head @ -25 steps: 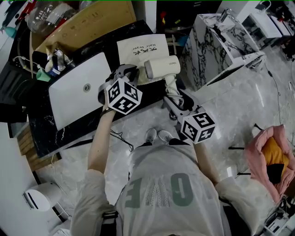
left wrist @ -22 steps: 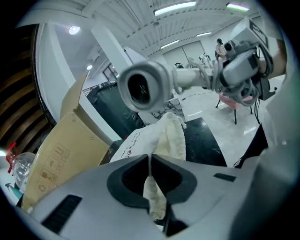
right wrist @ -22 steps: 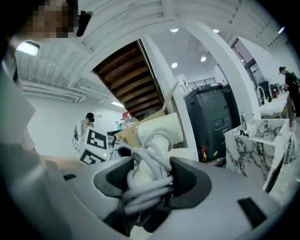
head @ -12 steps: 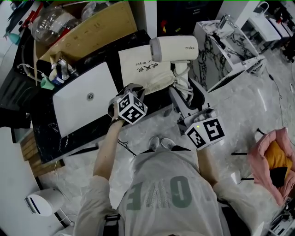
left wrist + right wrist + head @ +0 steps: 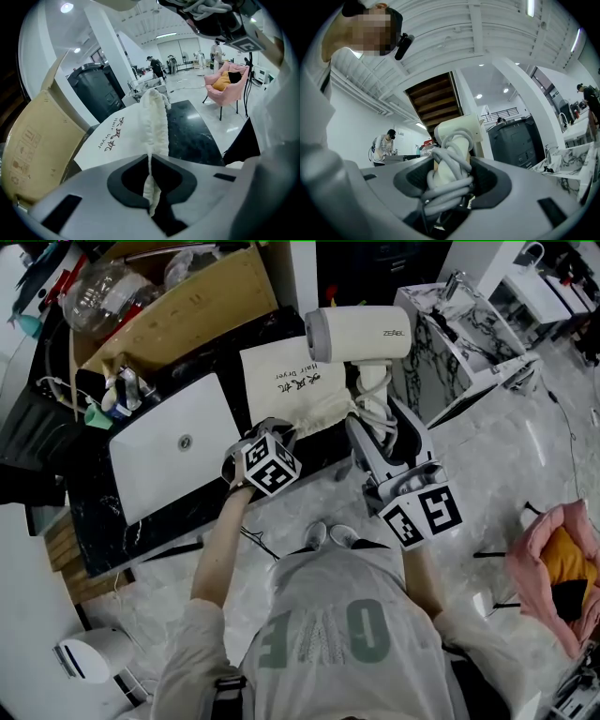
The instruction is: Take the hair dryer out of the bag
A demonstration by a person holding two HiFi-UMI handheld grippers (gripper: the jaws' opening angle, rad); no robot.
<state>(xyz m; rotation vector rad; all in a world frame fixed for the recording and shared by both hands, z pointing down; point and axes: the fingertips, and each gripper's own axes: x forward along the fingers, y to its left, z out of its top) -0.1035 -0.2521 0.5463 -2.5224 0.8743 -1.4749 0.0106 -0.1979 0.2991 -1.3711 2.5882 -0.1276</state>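
Note:
The cream hair dryer (image 5: 361, 334) hangs in the air over the counter's right end, clear of the bag. My right gripper (image 5: 377, 418) is shut on its handle, which has the grey cord wound round it (image 5: 449, 180). The white cloth bag (image 5: 292, 381) with printed lettering lies flat on the black marble counter (image 5: 94, 512). My left gripper (image 5: 279, 432) is shut on the bag's gathered mouth edge, and a fold of cloth (image 5: 151, 187) is pinched between the jaws. In the left gripper view the bag (image 5: 117, 136) stretches away from the jaws.
A white rectangular basin (image 5: 178, 451) sits in the counter left of the bag. Behind it stands a cardboard box (image 5: 173, 306) with plastic bottles, and small bottles (image 5: 122, 390) beside it. A marble-patterned cabinet (image 5: 459, 324) stands right of the counter. A pink chair (image 5: 553, 568) is at far right.
The right gripper has risen with the hair dryer, lifting it up and away from the bag's mouth. The left gripper has sunk toward the counter with the bag's edge still pinched.

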